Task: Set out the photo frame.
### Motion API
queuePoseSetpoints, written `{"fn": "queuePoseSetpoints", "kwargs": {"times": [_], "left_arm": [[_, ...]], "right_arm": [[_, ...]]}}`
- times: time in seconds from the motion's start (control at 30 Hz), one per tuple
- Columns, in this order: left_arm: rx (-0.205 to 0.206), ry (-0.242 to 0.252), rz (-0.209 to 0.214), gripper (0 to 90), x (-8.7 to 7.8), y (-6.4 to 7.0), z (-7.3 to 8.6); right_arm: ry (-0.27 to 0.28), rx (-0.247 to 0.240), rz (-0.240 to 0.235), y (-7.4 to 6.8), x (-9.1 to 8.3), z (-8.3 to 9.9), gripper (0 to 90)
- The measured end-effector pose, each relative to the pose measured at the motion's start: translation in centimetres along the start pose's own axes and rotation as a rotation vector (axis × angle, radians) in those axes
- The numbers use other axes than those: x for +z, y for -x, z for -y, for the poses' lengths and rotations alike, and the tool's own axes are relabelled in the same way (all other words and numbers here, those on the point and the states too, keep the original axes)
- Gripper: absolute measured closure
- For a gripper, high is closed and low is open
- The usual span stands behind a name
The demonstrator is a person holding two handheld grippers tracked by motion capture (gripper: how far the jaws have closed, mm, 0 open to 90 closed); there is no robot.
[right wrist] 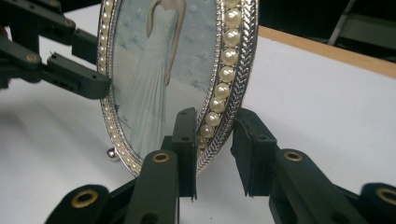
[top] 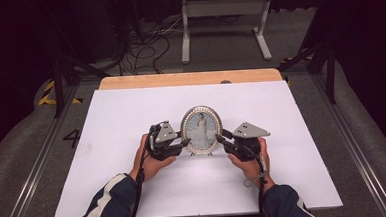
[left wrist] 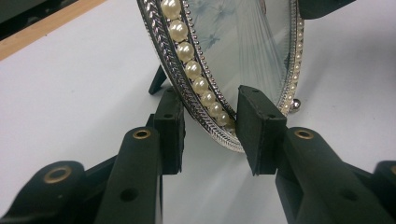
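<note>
Both tools—the left tool (top: 185, 143) and right tool (top: 219, 138)—sit spread around the picture frame (top: 201, 130) rim, so a bump could tip it onto the counter (top: 131, 116).

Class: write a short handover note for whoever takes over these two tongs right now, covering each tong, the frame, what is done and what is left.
Left tongs: jaws straddle the frame's left rim, one in front, one behind; a gap shows at the rim, so not clamped.
Right tongs: jaws straddle the right rim the same way, not closed.
Frame: upright on the white table, near the middle, on its rear stand and small ball feet.
Done: both tongs lined up on the rim.
Left: probably close both and then lift or move it.
</note>
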State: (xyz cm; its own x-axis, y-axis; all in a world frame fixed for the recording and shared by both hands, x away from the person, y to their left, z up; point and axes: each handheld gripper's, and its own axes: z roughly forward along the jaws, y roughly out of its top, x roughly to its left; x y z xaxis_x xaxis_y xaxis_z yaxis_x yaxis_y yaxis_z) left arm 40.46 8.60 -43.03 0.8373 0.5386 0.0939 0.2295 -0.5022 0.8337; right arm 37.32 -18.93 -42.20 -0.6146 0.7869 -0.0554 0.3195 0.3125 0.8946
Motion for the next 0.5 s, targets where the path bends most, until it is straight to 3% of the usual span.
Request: {"fn": "queuePoseSetpoints", "kwargs": {"times": [0.07,0.5], "left_arm": [[0.014,-0.005,-0.008,62.9,-0.09,0.12,0.00],[0.041,-0.014,-0.007,64.5,-0.75,0.07,0.02]], "right_arm": [[-0.011,-0.036,0.009,-0.11,-0.07,0.02,70.9],[-0.025,-0.096,0.017,0.25,-1.00,0.33,71.4]]}}
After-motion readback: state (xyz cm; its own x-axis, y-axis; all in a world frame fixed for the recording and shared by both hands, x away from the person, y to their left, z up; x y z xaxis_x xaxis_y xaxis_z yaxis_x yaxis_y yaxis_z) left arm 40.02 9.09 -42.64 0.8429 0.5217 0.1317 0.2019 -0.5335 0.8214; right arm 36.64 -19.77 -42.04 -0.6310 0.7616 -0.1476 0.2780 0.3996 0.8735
